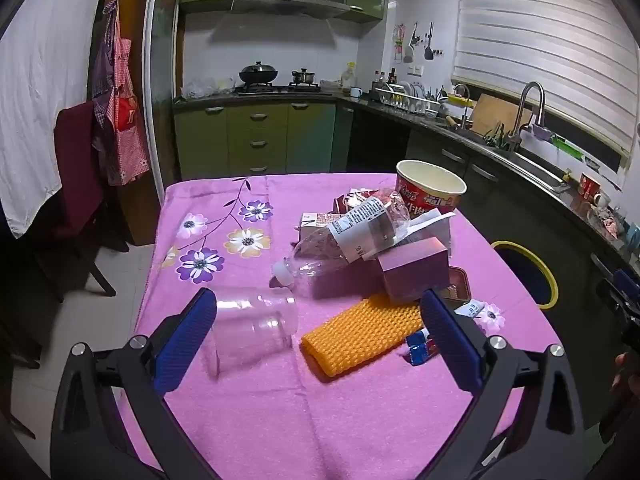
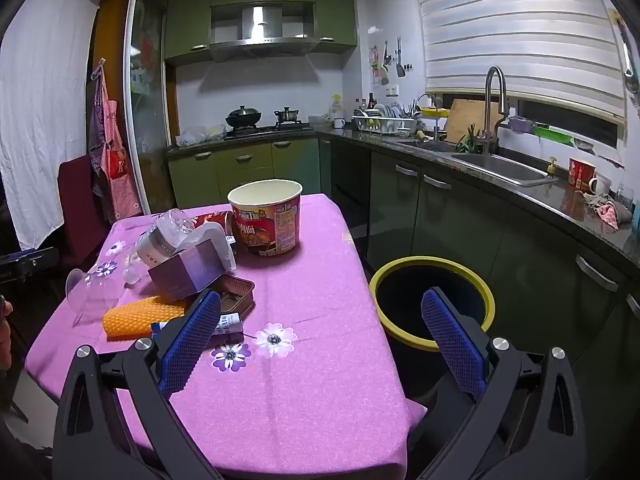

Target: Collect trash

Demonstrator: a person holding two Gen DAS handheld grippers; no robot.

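Observation:
A pink flowered tablecloth [image 1: 280,400] carries a heap of trash. A clear plastic cup [image 1: 252,328] lies on its side just ahead of my left gripper [image 1: 318,300], which is open and holds nothing. Beside the cup are an orange foam net [image 1: 360,332], a clear bottle [image 1: 344,240], a purple box [image 1: 414,270] and a red noodle bucket [image 1: 430,192]. My right gripper [image 2: 320,300] hangs open and empty over the table's right edge, its left finger near a small carton [image 2: 230,326] and an open tin [image 2: 236,296]. The yellow-rimmed bin [image 2: 384,276] stands on the floor to the right.
A dark red chair [image 1: 80,184] stands left of the table. Green cabinets and a counter with a sink [image 2: 500,168] run along the right wall behind the bin. A small blue wrapper [image 1: 420,350] lies by the net.

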